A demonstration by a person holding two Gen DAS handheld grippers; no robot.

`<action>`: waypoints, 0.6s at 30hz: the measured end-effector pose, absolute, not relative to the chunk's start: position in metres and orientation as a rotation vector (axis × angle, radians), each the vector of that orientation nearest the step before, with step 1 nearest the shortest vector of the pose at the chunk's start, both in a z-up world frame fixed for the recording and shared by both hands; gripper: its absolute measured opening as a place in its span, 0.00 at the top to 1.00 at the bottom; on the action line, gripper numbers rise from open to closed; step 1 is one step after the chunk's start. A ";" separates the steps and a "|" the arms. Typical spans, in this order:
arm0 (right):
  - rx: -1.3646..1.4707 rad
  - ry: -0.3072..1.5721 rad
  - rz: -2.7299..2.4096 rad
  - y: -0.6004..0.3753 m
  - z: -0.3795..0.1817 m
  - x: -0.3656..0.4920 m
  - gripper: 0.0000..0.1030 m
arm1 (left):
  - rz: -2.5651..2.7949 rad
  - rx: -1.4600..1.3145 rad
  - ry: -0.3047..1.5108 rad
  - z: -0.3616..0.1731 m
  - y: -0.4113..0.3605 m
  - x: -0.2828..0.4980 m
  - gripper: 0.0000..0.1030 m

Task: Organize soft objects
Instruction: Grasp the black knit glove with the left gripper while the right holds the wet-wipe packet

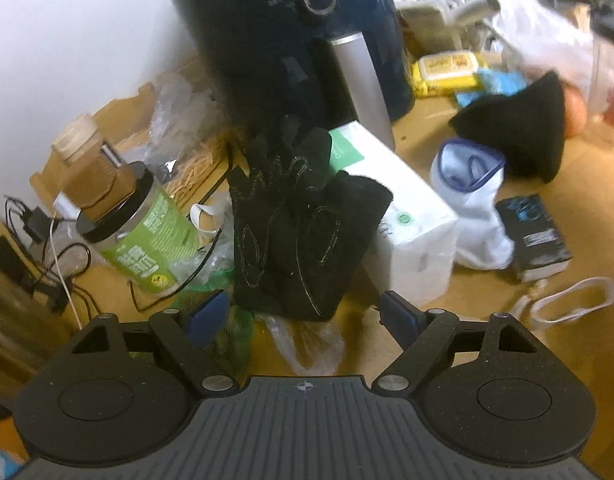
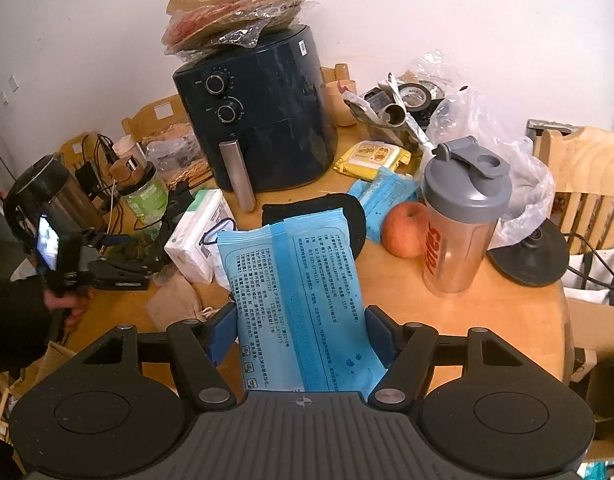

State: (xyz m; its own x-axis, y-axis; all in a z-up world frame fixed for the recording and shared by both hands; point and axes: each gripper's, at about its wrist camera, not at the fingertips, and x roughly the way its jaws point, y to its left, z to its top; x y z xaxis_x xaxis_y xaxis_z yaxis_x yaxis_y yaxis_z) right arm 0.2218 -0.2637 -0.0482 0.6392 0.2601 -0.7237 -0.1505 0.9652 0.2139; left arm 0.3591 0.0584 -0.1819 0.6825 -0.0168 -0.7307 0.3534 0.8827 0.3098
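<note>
Okay, mid-task, and most of it looks left to do. The right gripper (image 2: pixel 303 332) is clamped on a light blue soft pack (image 2: pixel 297 292), pads pressing both edges, pack lifted above the table (image 2: pixel 487 320) and sticking out toward 12 o'clock in the right wrist view. So one soft item is in hand but not placed anywhere yet.

The left gripper (image 1: pixel 303 316) stands wide apart with nothing pinched. A black glove (image 1: pixel 295 236) sits just ahead of the fingertips at 12 o'clock, draped partly over a white tissue pack (image 1: pixel 411 220) at 2 o'clock; pads are not touching it as far as I can tell. Judging by that, the glove is the next grab.

Still loose in the left wrist view: a white sock (image 1: pixel 471 208) at 3 o'clock, a black knit hat (image 1: pixel 523 132) at 2 o'clock. In the right wrist view, a second blue pack (image 2: pixel 387 196) and a yellow wipes pack (image 2: pixel 371 158) lie at 1 o'clock, beside the air fryer (image 2: pixel 259 120).

No sorted pile or bin is visible, so where things go is unclear. The green jar (image 1: pixel 147 232) at 9 o'clock of the glove crowds the left claw's approach; bumping it is a risk.
</note>
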 end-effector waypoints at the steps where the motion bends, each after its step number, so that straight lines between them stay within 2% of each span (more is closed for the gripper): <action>1: 0.140 0.845 0.230 -0.263 -0.047 0.220 0.32 | -0.209 0.471 0.799 -0.186 0.056 0.363 0.25; 5: 0.145 0.840 0.204 -0.263 -0.045 0.212 0.32 | -0.209 0.528 0.785 -0.200 0.047 0.373 0.31; 8: 0.152 0.836 0.183 -0.263 -0.043 0.205 0.32 | -0.199 0.579 0.784 -0.211 0.043 0.379 0.45; 13: 0.165 0.836 0.155 -0.263 -0.041 0.194 0.32 | -0.196 0.605 0.767 -0.217 0.041 0.382 0.75; 16: 0.185 0.830 0.136 -0.265 -0.041 0.186 0.32 | -0.197 0.590 0.726 -0.208 0.042 0.377 0.83; 18: 0.200 0.825 0.128 -0.266 -0.040 0.181 0.32 | -0.193 0.576 0.705 -0.200 0.044 0.374 0.85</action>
